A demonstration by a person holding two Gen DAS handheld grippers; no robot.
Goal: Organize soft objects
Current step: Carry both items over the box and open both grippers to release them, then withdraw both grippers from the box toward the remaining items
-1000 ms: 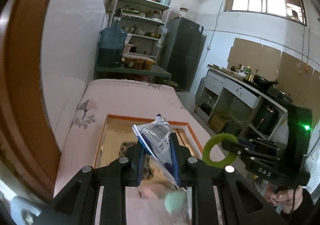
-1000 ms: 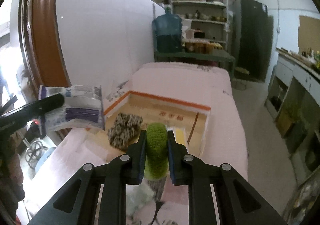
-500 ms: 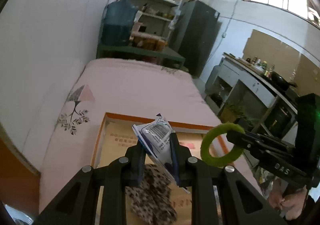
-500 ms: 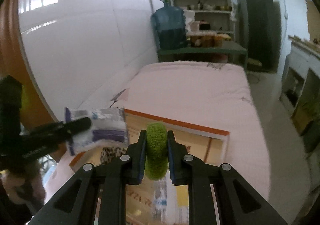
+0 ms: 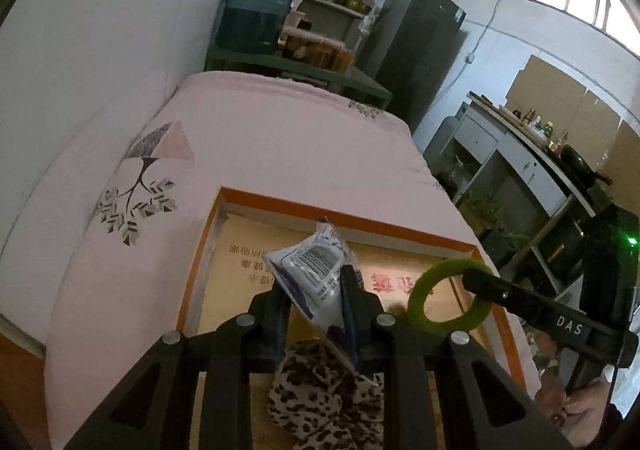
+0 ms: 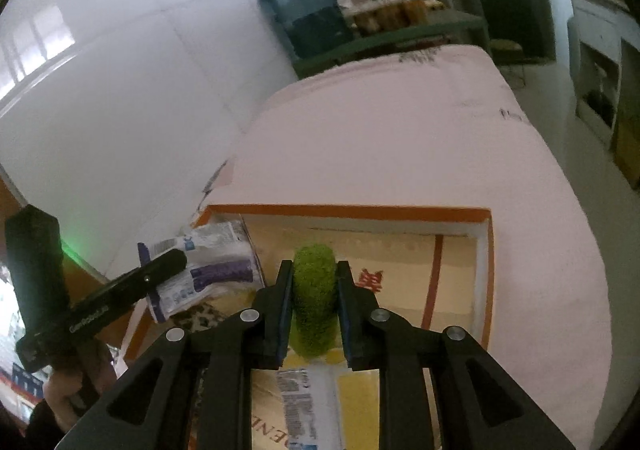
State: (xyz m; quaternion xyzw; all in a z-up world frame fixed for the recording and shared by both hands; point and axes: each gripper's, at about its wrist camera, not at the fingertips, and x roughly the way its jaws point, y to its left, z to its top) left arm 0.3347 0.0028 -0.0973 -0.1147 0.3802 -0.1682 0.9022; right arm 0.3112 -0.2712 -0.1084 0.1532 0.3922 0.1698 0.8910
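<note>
Green fuzzy ring sits between the pads of the right gripper, held edge-on, hanging over the middle of the orange-rimmed box. From the left wrist view the ring shows its open face, plane upright, hole facing across the box; no long axis to speak of. The right jaws have just been easing apart, with the ring between them and the pads touching its fuzz on both sides.

Tissue packet is clamped in the left gripper, above the box's near-left part. Its long axis runs up and away from the jaws, barcode end highest and tilted toward the far rim. Jaws closed on its lower end.

Leopard-print cloth lies in the box under the left gripper, near the near edge. A second flat packet lies in the box beneath the right gripper.

The box rests on a pink bedspread, nearer the bed's near end; white wall along the left edge.

Step in hand, by my reading: lowering both items into the box for release. Best done by bringing each low over bare cardboard before opening, ring clear of the packet below, tissue packet laid flat beside the cloth rather than on it, so nothing bounces over the rim.
</note>
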